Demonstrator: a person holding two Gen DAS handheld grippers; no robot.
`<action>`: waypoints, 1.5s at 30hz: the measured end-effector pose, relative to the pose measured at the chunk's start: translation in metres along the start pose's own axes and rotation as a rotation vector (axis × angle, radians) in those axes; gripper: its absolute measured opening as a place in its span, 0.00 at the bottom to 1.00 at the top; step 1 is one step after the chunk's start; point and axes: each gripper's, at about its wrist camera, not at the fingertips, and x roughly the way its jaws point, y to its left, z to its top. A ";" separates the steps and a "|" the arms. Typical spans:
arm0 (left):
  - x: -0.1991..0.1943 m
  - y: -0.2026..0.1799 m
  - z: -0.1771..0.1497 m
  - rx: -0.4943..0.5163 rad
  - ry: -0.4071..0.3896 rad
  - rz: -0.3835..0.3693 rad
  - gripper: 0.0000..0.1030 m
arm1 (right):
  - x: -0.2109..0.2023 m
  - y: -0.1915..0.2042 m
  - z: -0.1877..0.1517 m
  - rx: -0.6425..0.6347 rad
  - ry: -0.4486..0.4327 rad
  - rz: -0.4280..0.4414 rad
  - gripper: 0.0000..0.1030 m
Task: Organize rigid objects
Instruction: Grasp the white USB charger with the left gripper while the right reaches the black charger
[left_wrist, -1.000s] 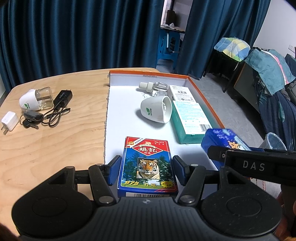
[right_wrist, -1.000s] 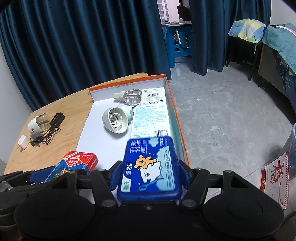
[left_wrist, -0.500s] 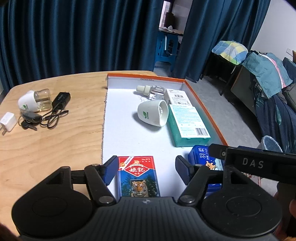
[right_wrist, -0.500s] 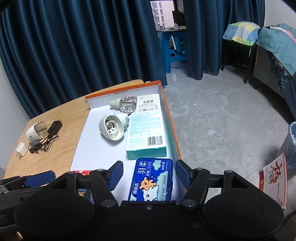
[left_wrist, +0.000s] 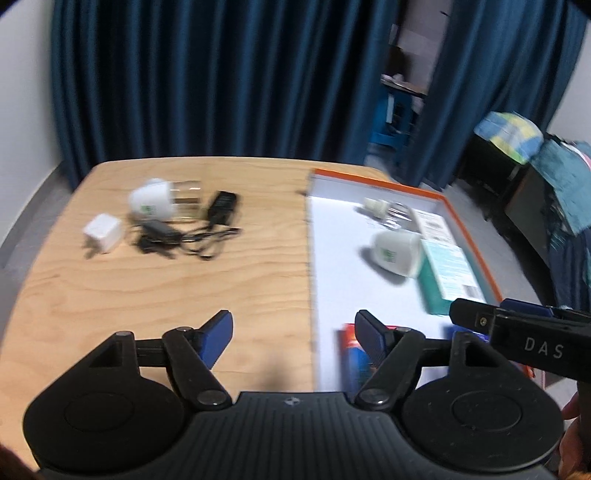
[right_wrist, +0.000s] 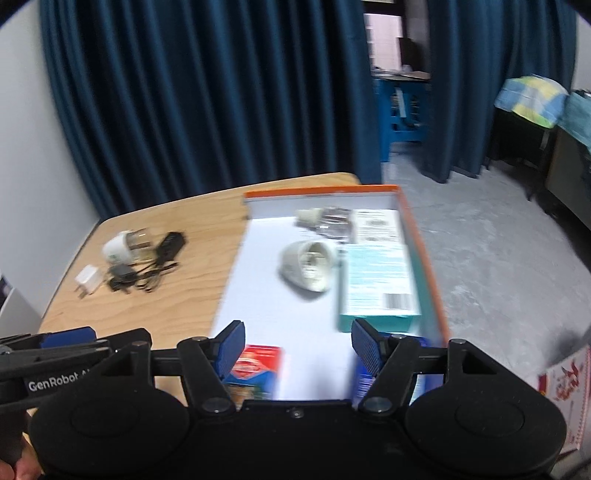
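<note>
With both our left gripper and right gripper spread apart and empty, the left's jaws just widened, we have several items in the orange-rimmed tray, while the chargers and plug-in wait on the table

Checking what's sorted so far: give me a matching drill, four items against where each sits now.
Items:
1. card box
2. teal box
3. white charger plug
4. left gripper

Places:
A. bare wood, far left
B. tray, along the orange right wall
C. tray, near end
D. open over the table, holding nothing

Pairs: 1-C, 2-B, 3-A, 4-D
</note>
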 end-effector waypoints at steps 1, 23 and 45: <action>-0.003 0.008 0.001 -0.010 -0.005 0.012 0.73 | 0.002 0.008 0.001 -0.011 0.003 0.013 0.75; 0.026 0.169 0.033 -0.155 0.016 0.171 0.85 | 0.061 0.114 0.026 -0.163 0.070 0.149 0.75; 0.107 0.207 0.055 0.022 -0.007 0.111 0.56 | 0.152 0.148 0.068 -0.236 0.106 0.238 0.75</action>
